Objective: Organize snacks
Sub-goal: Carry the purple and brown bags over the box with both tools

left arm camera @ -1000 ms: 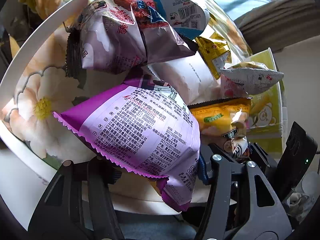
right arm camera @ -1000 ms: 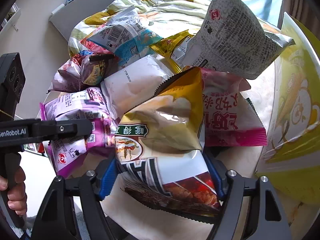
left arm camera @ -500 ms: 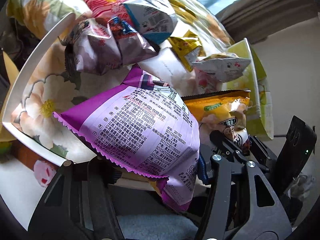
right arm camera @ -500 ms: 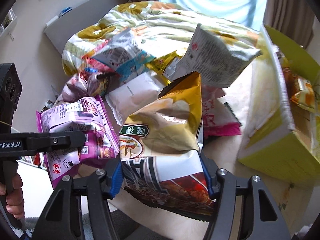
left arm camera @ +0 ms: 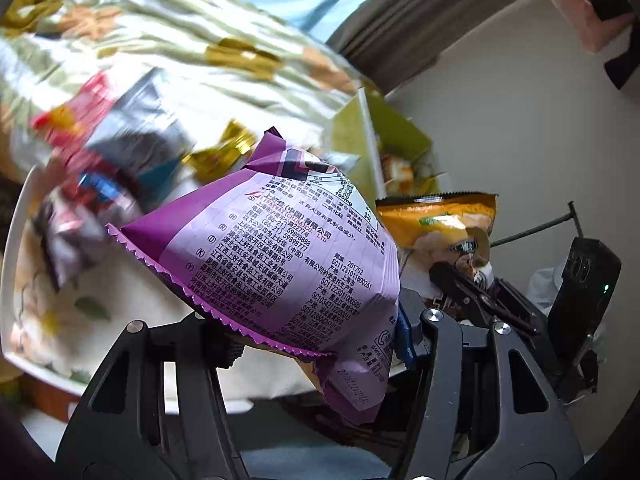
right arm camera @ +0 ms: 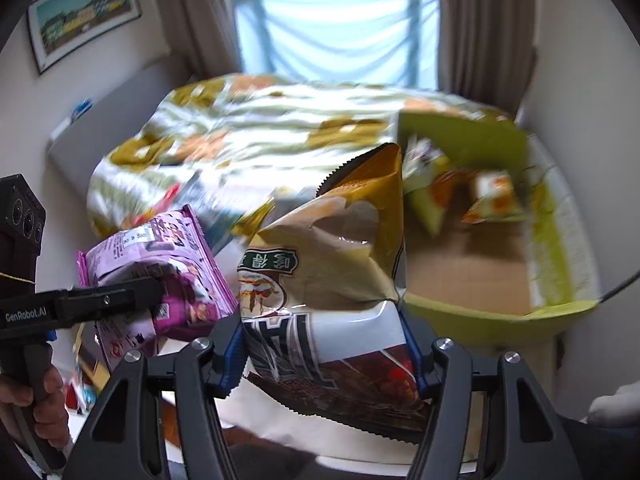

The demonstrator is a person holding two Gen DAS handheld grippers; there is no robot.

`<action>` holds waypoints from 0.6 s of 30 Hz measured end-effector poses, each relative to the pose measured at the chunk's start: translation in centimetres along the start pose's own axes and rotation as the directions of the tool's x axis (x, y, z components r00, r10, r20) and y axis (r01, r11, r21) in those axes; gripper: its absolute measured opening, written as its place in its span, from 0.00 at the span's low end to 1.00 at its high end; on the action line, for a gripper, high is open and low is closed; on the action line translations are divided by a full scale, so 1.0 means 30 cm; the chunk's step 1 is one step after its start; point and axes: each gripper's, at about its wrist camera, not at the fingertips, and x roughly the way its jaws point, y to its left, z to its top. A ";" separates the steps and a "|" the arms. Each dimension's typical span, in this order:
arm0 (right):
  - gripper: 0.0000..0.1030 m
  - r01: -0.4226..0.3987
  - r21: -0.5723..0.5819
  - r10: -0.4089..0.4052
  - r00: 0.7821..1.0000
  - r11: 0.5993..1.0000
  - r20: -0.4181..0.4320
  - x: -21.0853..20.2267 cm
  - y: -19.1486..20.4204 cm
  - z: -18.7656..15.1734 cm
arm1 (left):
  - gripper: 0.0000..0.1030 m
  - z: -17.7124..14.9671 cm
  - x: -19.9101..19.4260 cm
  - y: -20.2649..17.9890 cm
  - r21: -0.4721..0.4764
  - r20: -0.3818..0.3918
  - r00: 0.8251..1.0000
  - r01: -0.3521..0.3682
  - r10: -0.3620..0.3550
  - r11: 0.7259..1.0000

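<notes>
Both bags lifted clear of the tray pile since a second ago: left gripper fingers clamped on purple bag, right gripper fingers clamped on yellow chip bag, both airborne near the green box, likely drop-off next.

Bright daylight from the window; backgrounds motion-blurred, fisheye edges dark.

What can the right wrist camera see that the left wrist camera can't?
Only the right wrist view shows the framed picture on the wall, the window, and the hand holding the left gripper.

Only the left wrist view shows the white tray with blurry snacks.

Both show the purple bag in the left gripper, the yellow chip bag in the right gripper, and the green box.
</notes>
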 end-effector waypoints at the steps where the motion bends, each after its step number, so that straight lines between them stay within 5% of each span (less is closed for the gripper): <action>1: 0.57 0.012 0.002 -0.012 1.000 1.000 0.013 -0.017 -0.024 0.014 | 0.52 0.024 0.008 -0.035 0.017 0.007 1.000 0.008 -0.008 1.000; 9: 0.57 0.065 0.043 -0.068 0.995 0.997 0.074 -0.087 -0.265 0.106 | 0.52 0.180 0.195 -0.314 0.112 0.013 1.000 0.008 -0.010 0.994; 18: 0.57 0.129 0.062 -0.132 0.990 0.990 0.044 -0.045 -0.529 0.147 | 0.52 0.197 0.555 -0.527 0.163 -0.064 0.997 -0.027 0.038 0.986</action>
